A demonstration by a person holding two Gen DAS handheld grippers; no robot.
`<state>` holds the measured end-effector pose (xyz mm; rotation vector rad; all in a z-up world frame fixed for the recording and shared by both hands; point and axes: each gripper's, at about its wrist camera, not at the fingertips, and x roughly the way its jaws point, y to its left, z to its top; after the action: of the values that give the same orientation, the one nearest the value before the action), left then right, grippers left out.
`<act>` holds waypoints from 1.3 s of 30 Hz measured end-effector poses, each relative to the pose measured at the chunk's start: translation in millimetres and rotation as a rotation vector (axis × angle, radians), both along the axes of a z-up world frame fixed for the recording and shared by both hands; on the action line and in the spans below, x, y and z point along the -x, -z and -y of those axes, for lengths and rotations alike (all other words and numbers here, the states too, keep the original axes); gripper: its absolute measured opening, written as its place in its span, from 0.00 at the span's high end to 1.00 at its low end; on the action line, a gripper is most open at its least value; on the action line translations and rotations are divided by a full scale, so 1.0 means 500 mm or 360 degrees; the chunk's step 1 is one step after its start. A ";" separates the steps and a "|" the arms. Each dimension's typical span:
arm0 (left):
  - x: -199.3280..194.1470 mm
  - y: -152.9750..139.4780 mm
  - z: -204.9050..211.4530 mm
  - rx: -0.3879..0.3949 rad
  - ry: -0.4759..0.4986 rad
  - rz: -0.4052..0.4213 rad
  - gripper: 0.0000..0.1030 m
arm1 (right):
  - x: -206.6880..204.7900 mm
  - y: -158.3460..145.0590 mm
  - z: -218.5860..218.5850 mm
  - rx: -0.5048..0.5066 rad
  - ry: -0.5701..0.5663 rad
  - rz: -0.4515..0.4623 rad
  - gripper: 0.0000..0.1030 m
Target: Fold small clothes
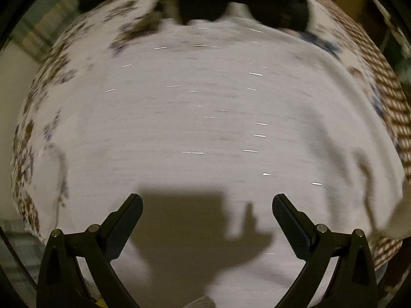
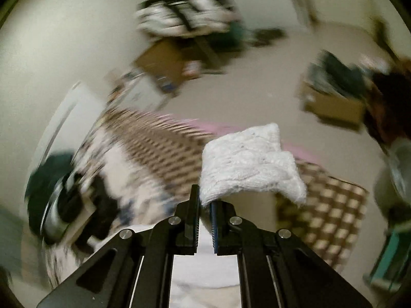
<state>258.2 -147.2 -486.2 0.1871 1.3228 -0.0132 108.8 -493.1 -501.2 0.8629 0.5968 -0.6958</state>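
A white garment (image 1: 205, 118) lies spread flat and fills most of the left wrist view, blurred by motion. My left gripper (image 1: 207, 205) hovers over its near part, open and empty, its shadow on the cloth. My right gripper (image 2: 204, 200) is shut on a corner of white knitted cloth (image 2: 246, 164), which stands up above the fingertips, lifted off the bed. The white cloth continues down beneath the right gripper (image 2: 203, 269).
The garment lies on a bedspread (image 1: 390, 107) with a brown check border and floral print, also in the right wrist view (image 2: 164, 148). Dark clothes (image 1: 205, 7) lie at the far edge. Boxes (image 2: 334, 105) and bags (image 2: 185, 20) stand on the floor beyond.
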 end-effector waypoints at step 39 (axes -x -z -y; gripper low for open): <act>0.265 0.151 -0.908 0.0620 -0.1896 -0.0135 0.00 | -0.458 0.228 -0.961 -0.0160 -0.1815 -0.0494 0.36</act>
<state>125.6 306.9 -562.0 -0.9501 1.3158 0.7263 338.0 -12.7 -615.1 0.3782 1.2549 0.2565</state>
